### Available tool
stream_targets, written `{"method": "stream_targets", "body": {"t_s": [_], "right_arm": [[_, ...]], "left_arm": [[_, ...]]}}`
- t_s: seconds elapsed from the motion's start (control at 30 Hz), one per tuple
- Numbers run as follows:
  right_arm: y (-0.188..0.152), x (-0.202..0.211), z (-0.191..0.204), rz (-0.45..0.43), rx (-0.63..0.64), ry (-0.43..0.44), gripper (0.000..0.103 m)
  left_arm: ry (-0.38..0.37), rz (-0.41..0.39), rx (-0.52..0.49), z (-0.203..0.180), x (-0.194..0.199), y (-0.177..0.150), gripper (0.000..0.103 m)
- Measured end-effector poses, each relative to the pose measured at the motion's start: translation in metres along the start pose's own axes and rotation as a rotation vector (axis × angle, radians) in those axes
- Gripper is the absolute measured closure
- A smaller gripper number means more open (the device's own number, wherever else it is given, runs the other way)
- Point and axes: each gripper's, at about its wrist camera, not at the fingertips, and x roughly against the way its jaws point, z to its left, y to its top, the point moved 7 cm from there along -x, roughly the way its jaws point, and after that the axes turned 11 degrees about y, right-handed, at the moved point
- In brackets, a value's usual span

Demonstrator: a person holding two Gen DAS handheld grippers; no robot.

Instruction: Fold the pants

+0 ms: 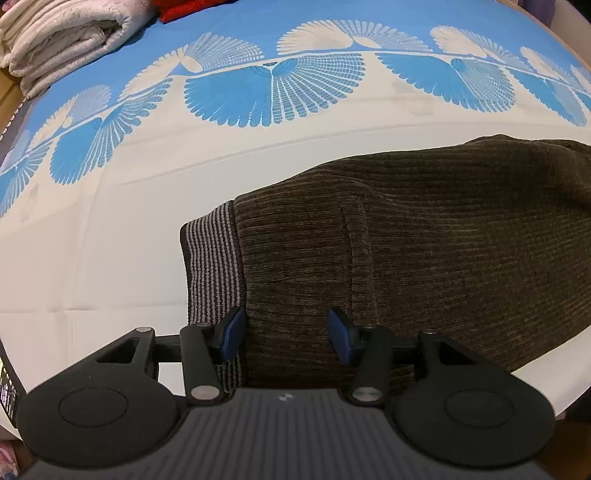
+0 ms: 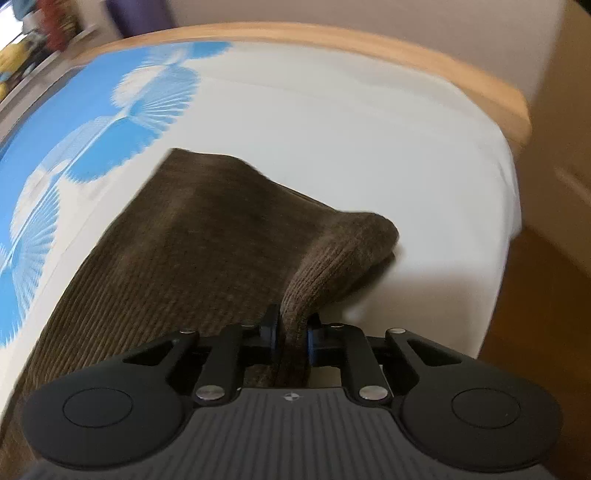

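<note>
Brown ribbed pants (image 1: 424, 240) spread flat on a bed sheet (image 1: 110, 240), white near the garment and blue with fan patterns beyond it. Striped grey-and-black waistband (image 1: 210, 266) at the left end of the pants in the left wrist view, lying on the white part of the sheet.

Left gripper (image 1: 286, 332) poised steeply down over the pants just beside the waistband, jaws spread about halfway. Blue pads (image 1: 232, 332) standing apart, with brown fabric lying flat under the gap, one pad at the seam between waistband and brown cloth. No fold raised between them; cannot tell whether the tips touch the cloth.

Right gripper (image 2: 291, 338) pressed nearly together, pinching a raised ridge of the pants (image 2: 207, 240) between its pads. Fabric bunched into a rounded fold rising from the jaws toward the far right corner of the garment. Rest of the pants sloping away to the left of that fold, over the white sheet. Right wrist view blurred at the edges.

Folded pale blanket (image 1: 62, 37) far from the pants, at the upper left on the blue part of the sheet, with something red (image 1: 184, 9) just beside it. Wooden bed frame (image 2: 369, 40) curving beyond the pants, past the white sheet.
</note>
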Motion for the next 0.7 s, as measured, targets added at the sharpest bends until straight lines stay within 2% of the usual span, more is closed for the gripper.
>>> {"method": "stream_targets", "body": {"t_s": [0.13,0.2,0.27,0.37,0.43,0.5,0.6,0.7], "right_arm": [[0.008,0.021,0.001,-0.072,-0.087,0.047,0.091],[0.013,0.04,0.014,-0.13,-0.088,0.077,0.092],[0.015,0.067,0.043,-0.201,0.025,0.114,0.092],[0.0,0.119,0.117,-0.34,0.348,0.204,0.092],[-0.029,0.151,0.165,-0.414,0.555,0.268,0.092],[-0.07,0.177,0.208,-0.442,0.715,0.349,0.092],[-0.138,0.201,0.256,-0.444,0.917,0.441,0.092],[-0.222,0.209,0.293,-0.395,1.149,0.531,0.092]], "left_arm": [[-0.002,-0.004,0.005,0.0,0.0,0.001,0.048],[-0.003,-0.006,0.015,0.001,0.001,0.002,0.048],[0.0,-0.006,0.023,0.002,0.003,0.002,0.048],[-0.007,-0.008,0.027,0.001,0.005,0.002,0.048],[-0.013,-0.016,0.021,0.0,0.007,0.003,0.048],[-0.018,-0.022,0.021,-0.002,0.009,0.003,0.048],[-0.022,-0.025,0.018,-0.004,0.01,0.003,0.048],[-0.023,-0.025,0.011,-0.006,0.01,0.003,0.048]]}}
